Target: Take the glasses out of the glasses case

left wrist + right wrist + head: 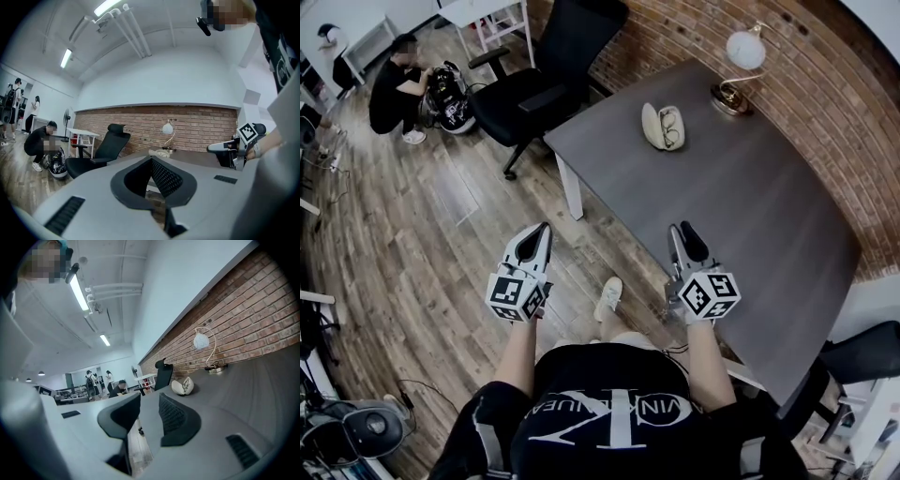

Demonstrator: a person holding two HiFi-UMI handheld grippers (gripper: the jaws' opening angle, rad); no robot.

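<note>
While both grippers hang in the air in front of the person, the glasses case [656,127] lies open on the far part of the grey worktop [741,206], well apart from both. The glasses [671,129] sit inside the open case, dark frame showing. The lamp [742,54] stands near the case, by the brick wall.

The left gripper [542,228] is off the worktop's edge, over the wood floor. In the left gripper view its jaws meet at the tips, with nothing between them. The right gripper [682,229] is over the worktop's near edge. In the right gripper view its jaws stand a little apart with a narrow gap, nothing in it, and the case shows ahead on the worktop.

A black office chair [548,80] stands at the worktop's far left corner. A person [394,89] crouches on the floor beyond it.
</note>
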